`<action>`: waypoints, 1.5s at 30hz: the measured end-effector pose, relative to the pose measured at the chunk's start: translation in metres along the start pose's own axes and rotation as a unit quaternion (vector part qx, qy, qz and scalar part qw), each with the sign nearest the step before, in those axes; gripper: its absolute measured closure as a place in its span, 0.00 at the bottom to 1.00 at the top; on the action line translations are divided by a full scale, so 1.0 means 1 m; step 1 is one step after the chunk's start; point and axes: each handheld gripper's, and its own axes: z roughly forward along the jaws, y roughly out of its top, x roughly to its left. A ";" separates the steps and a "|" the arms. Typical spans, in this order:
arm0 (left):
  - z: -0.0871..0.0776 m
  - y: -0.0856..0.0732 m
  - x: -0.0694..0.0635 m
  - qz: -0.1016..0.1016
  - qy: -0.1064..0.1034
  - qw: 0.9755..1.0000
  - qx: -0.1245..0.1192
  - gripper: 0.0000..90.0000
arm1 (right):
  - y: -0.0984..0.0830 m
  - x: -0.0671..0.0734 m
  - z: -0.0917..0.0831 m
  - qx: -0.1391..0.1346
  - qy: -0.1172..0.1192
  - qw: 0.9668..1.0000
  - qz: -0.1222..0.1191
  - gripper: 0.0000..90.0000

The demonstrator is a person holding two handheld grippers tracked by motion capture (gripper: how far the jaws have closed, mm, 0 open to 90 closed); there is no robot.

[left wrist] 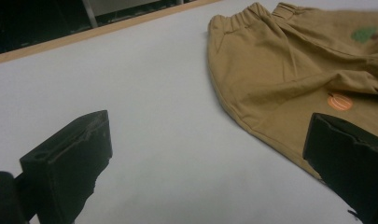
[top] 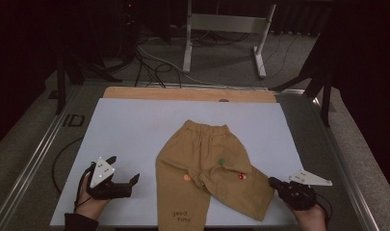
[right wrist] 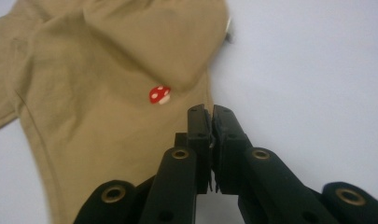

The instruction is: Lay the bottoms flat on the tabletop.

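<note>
Pale blue-grey mat (top: 135, 130) over a wooden tabletop (top: 183, 94), wood exposed as a strip along the far edge; metal rails at both sides. Dim room beyond: grey floor, tangled cables (top: 149, 62) at upper left of the high view, white metal stand (top: 226, 33) at upper centre. Tan child's trousers (top: 207, 168) lying flat at lower centre of the mat, elastic waistband away from the person, one leg angled toward lower right, "good time" lettering near the hem of the other leg. Left gripper (top: 124, 174) at lower left, jaws spread wide, nothing between them, just beside the trousers' left edge. Right gripper (top: 271, 181) at lower right, jaws clenched together at the leg's edge; cloth pinched or not, cannot tell. Left gripper view: orange pumpkin patch (left wrist: 339, 101) and green patch (left wrist: 364, 33). Right gripper view: red white-spotted mushroom patch (right wrist: 160, 94), closed jaws in close-up.
</note>
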 end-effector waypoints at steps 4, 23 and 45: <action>0.001 0.000 0.000 0.002 0.000 1.000 0.000 0.02 | -0.013 -0.004 -0.010 -0.001 -0.009 1.000 0.022 0.96; 0.003 0.002 -0.002 0.005 -0.001 1.000 0.001 0.02 | -0.015 0.075 -0.056 -0.077 0.055 0.991 0.090 0.95; 0.006 0.000 -0.003 0.006 -0.013 1.000 0.010 0.02 | 0.010 0.025 0.022 -0.125 0.057 0.990 -0.018 0.15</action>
